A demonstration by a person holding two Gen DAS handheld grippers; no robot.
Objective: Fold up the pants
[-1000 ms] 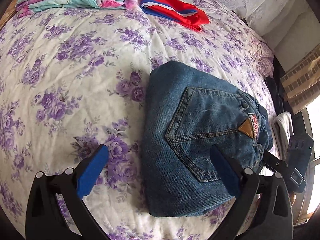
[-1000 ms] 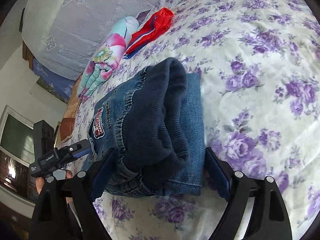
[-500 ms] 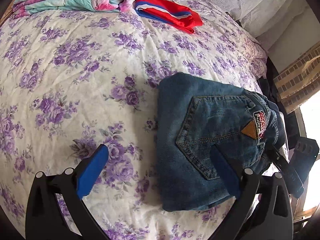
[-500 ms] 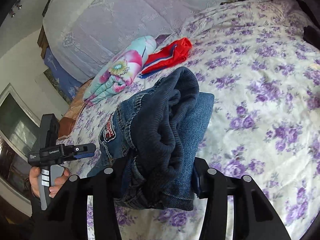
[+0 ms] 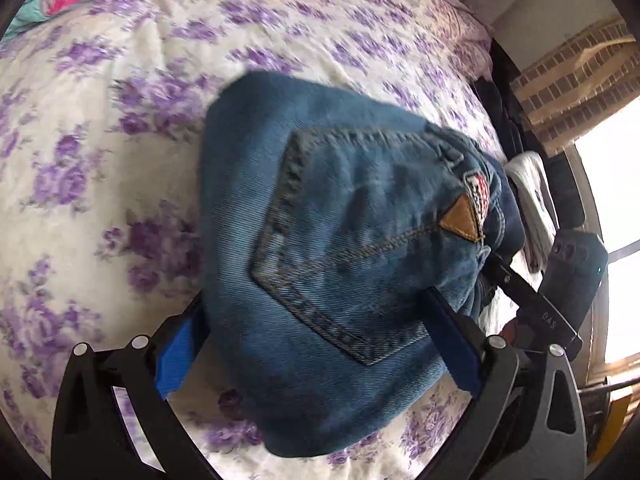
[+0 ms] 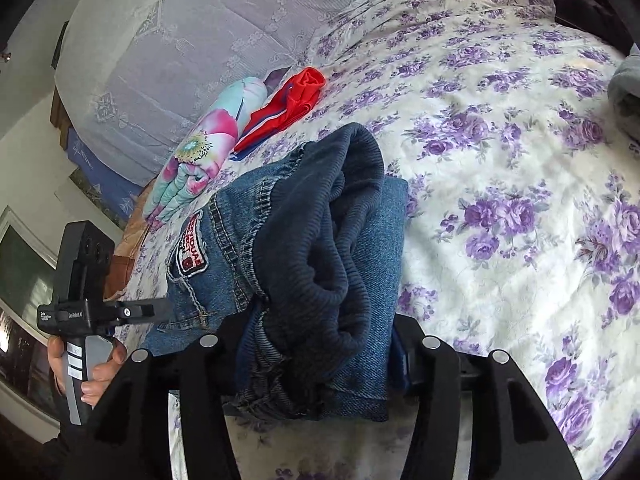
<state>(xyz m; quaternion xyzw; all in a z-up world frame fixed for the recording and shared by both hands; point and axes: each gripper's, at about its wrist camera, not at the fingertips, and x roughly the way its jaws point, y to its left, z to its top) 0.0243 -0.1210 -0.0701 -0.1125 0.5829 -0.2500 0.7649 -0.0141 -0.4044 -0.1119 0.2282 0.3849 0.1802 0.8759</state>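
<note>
The folded blue denim pants (image 5: 340, 248) with a back pocket and brown patch are a thick bundle over the floral bedspread (image 5: 100, 160). My left gripper (image 5: 316, 320) has its blue pads on both sides of the bundle's near end and is shut on it. In the right wrist view the pants (image 6: 320, 272) show their dark ribbed waistband, and my right gripper (image 6: 320, 344) is shut on that end. The left gripper's handle (image 6: 80, 280), held in a hand, shows at the left of that view. The bundle looks lifted off the bed.
A red and blue folded garment (image 6: 292, 104) and a rolled pastel blanket (image 6: 204, 148) lie near the grey headboard cover (image 6: 180, 40). The bed edge, dark clothes (image 5: 504, 120) and a window are to the right in the left wrist view. A grey item (image 6: 624, 88) lies at the far right.
My left gripper has moved in and closed from wide open onto the pants' near end. My right gripper has stayed shut on the waistband end. The view has swung towards the headboard.
</note>
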